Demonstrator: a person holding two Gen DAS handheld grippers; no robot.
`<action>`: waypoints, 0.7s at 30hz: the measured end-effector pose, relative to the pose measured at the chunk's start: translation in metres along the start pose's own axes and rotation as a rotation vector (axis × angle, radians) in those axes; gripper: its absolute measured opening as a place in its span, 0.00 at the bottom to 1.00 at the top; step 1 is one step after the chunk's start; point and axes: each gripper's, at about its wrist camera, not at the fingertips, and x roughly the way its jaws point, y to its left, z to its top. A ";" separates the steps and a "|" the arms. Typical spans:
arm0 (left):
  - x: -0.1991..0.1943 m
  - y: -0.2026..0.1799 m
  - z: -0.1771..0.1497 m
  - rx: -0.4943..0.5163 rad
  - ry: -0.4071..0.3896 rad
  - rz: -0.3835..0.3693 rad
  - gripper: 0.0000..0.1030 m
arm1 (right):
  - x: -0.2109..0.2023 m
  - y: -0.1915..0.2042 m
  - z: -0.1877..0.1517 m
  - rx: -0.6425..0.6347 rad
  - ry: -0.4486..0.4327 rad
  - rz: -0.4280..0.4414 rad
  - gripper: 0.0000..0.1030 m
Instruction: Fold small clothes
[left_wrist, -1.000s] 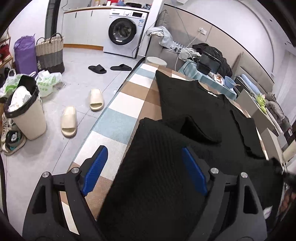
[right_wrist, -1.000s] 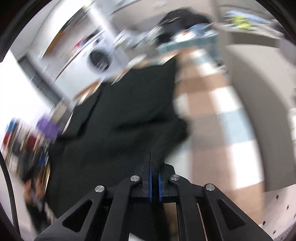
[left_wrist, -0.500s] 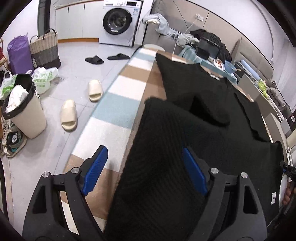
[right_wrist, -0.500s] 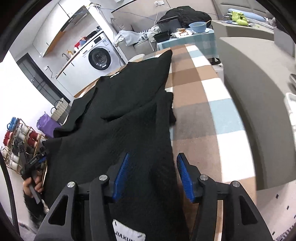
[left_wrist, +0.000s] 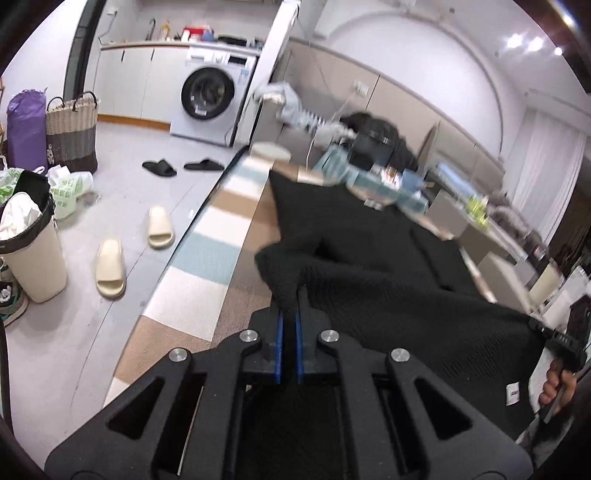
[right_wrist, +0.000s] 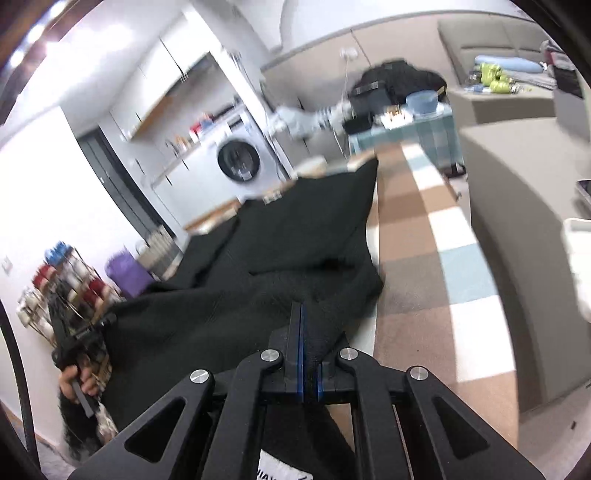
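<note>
Clearly the black knit garment (left_wrist: 388, 280) is soft and floppy; both grippers, left (left_wrist: 289, 295) and right (right_wrist: 302, 314), have just clenched its near hem.

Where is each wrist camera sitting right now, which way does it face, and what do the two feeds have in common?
Left wrist: rides the left hand-held gripper, facing along the black garment toward the washing machine; its jaws, having just closed, pinch a fabric fold; the other hand shows at right.
Right wrist: rides the right hand-held gripper, looking up the checked cover; jaws, also just closed, pinch fabric; the other hand shows at left.
Shared: garment, washing machine, cover.
</note>
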 end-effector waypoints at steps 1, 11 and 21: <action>-0.007 -0.001 0.000 -0.001 -0.019 -0.009 0.02 | -0.008 0.000 -0.001 -0.002 -0.021 0.007 0.04; -0.033 0.000 0.012 0.002 -0.060 -0.021 0.02 | -0.044 -0.004 0.009 0.014 -0.093 0.035 0.04; 0.067 0.006 0.031 -0.019 0.077 0.074 0.02 | 0.040 -0.017 0.056 0.074 -0.005 -0.162 0.04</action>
